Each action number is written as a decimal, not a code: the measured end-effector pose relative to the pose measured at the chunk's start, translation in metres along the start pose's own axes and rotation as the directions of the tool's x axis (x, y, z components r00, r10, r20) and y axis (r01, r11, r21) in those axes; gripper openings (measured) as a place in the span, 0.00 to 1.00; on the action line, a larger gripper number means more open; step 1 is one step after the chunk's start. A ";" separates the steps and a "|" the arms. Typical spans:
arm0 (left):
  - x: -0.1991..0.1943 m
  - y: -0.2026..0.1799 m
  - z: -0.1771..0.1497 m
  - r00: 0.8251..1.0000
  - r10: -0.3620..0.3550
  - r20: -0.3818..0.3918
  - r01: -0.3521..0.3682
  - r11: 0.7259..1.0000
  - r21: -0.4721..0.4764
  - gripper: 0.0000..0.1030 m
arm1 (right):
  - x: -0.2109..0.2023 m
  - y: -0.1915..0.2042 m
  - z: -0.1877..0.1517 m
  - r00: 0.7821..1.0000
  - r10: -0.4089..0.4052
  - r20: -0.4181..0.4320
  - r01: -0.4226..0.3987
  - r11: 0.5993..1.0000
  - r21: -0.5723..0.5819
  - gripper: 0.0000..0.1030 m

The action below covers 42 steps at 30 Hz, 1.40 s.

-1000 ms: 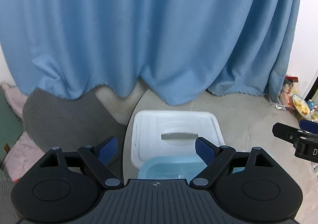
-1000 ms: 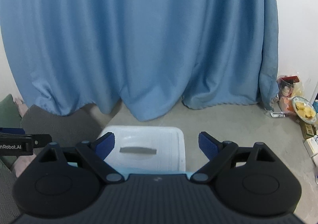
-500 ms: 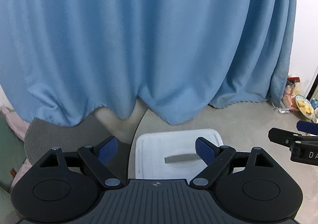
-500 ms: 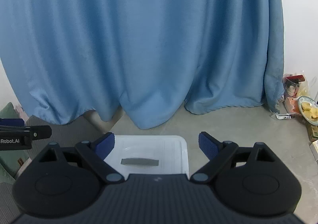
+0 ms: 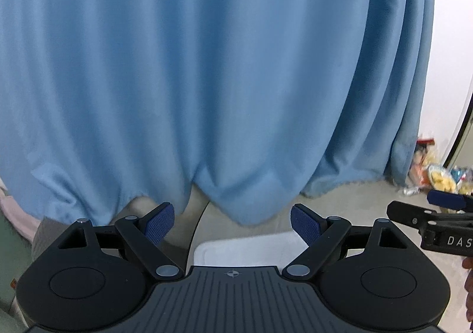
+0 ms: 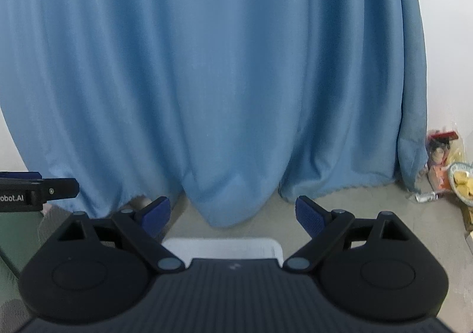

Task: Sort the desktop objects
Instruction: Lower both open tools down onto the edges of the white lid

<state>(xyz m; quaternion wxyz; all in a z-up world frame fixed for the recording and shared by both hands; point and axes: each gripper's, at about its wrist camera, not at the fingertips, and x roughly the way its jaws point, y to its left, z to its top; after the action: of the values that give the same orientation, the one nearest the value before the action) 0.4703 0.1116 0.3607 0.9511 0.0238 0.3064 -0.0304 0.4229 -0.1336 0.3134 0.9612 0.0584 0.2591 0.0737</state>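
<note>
Nearest the left wrist camera, the left gripper (image 5: 232,223) has its blue-padded fingers (image 5: 159,223) spread wide with nothing between them. The right gripper (image 6: 233,216) is likewise wide open and holds nothing. Just past each gripper body, low in the frame, the far edge of a white plastic storage-box lid (image 5: 245,250) shows in the left wrist view, and again in the right wrist view (image 6: 221,247); most of it is hidden behind the grippers, so what lies beneath it cannot be told. The lid sits on a pale grey tabletop (image 5: 348,203) whose curved edge runs up to the left of the lid. At the right edge of the left view the other gripper's tip pokes in beside it. Farther off, snack packets and a plate of yellow food (image 6: 461,182) lie at the right, near the wall. Behind everything hangs a blue curtain (image 6: 207,66), its hem bunching on the surface.
</note>
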 end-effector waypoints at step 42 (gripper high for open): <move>0.230 0.054 -0.050 0.933 0.032 -0.359 -0.050 0.998 -0.040 0.85 | 0.215 -0.016 -0.056 0.917 -0.149 -0.370 0.152 0.988 -0.021 0.90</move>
<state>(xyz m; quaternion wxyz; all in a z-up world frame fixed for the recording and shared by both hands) 0.6316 0.1588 0.1866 0.8801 0.0121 0.4747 0.0017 0.5802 -0.1080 0.1572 0.8975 0.0275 0.4400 0.0083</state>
